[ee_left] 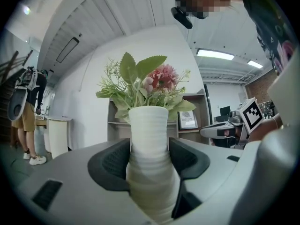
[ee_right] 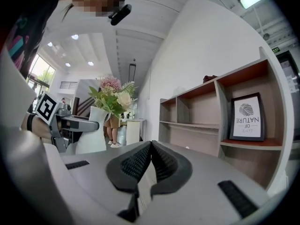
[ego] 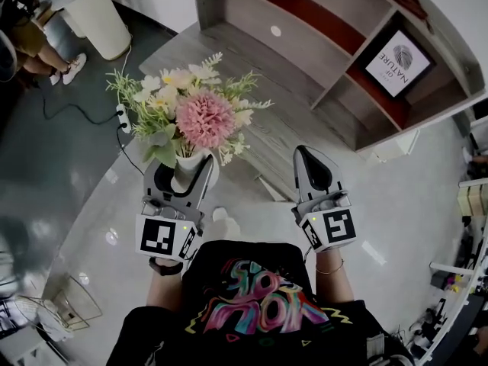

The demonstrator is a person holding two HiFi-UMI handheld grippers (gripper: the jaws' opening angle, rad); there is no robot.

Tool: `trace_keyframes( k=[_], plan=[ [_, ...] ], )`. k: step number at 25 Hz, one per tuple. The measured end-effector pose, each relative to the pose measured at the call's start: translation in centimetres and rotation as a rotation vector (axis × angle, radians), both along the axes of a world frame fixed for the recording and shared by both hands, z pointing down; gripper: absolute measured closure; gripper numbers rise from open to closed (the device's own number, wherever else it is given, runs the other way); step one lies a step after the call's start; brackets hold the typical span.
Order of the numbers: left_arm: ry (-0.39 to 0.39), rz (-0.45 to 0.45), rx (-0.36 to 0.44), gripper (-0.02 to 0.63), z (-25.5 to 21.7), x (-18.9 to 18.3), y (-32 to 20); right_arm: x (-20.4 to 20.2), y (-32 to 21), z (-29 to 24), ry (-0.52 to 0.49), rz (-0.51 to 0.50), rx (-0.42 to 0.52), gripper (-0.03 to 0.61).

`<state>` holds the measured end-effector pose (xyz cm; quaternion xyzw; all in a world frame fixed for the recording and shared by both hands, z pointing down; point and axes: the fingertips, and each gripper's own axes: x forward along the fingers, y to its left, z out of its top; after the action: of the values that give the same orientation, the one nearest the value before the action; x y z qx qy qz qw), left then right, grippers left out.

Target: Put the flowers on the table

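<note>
A white ribbed vase (ee_left: 149, 139) holds a bunch of flowers (ego: 191, 117) with a big pink bloom, cream blooms and green leaves. My left gripper (ego: 185, 171) is shut on the vase's neck and holds it upright in the air, near the grey wooden table (ego: 252, 59) that reaches out from the shelf unit. The vase (ego: 188, 168) shows between the jaws in the head view. My right gripper (ego: 308, 157) is shut with nothing in it, to the right of the vase and over the table's near edge. In the right gripper view the flowers (ee_right: 111, 97) stand at the left.
A wooden shelf unit (ego: 358, 44) with a framed print (ego: 396, 61) stands beyond the table. A white cylinder stand (ego: 95, 10) and a person's legs (ego: 46, 52) are at the far left. A cable and power strip (ego: 122, 117) lie on the grey floor.
</note>
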<state>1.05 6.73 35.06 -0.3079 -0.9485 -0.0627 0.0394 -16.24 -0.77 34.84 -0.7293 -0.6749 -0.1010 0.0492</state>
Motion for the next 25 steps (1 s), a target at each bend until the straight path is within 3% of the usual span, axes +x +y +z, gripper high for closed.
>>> trace_keyframes(
  k=[17,25],
  plan=[
    [-0.004,0.105,0.014,0.347,-0.1,0.4,-0.1,0.1,-2.4,0.1,-0.020,0.113,0.054,0.563],
    [-0.005,0.098,-0.012,0.347,0.0,0.4,0.0,0.9,-0.9,0.9,-0.004,0.073,0.025,0.563]
  ],
)
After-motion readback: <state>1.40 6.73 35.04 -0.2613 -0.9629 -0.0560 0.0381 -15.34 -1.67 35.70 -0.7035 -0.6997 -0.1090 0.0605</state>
